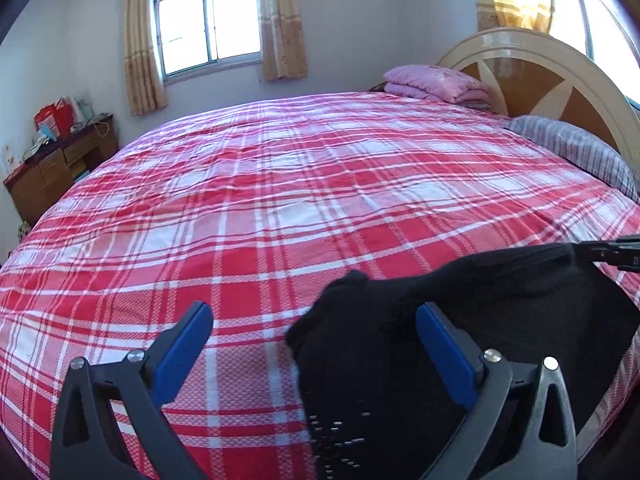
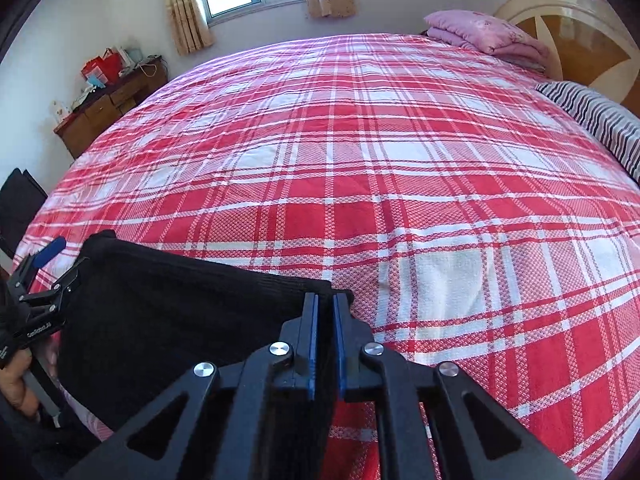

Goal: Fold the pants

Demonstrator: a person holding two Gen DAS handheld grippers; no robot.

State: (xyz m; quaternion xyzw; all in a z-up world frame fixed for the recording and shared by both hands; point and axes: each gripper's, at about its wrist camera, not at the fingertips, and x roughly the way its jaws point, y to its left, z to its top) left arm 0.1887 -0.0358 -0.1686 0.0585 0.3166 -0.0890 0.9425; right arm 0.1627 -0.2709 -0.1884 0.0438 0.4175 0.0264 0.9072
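The right tongs (image 2: 325, 304) are clamped on the pants' (image 2: 168, 312) right corner. The left tongs (image 1: 314, 320) are spread wide, nothing gripped, the pants' other corner lying between the blue pads, its edge running sideways across the bed (image 2: 400, 160).

One pair of black pants (image 2: 168, 320) lies on one bed with a red plaid sheet (image 2: 400, 168). Two grippers show: the left gripper (image 1: 314, 332) and the right gripper (image 2: 325, 304). The room holds one folded pink quilt (image 1: 436, 82), one striped pillow (image 1: 580, 148), one wooden desk (image 1: 60, 164), one headboard (image 1: 532, 64), and two curtained windows.
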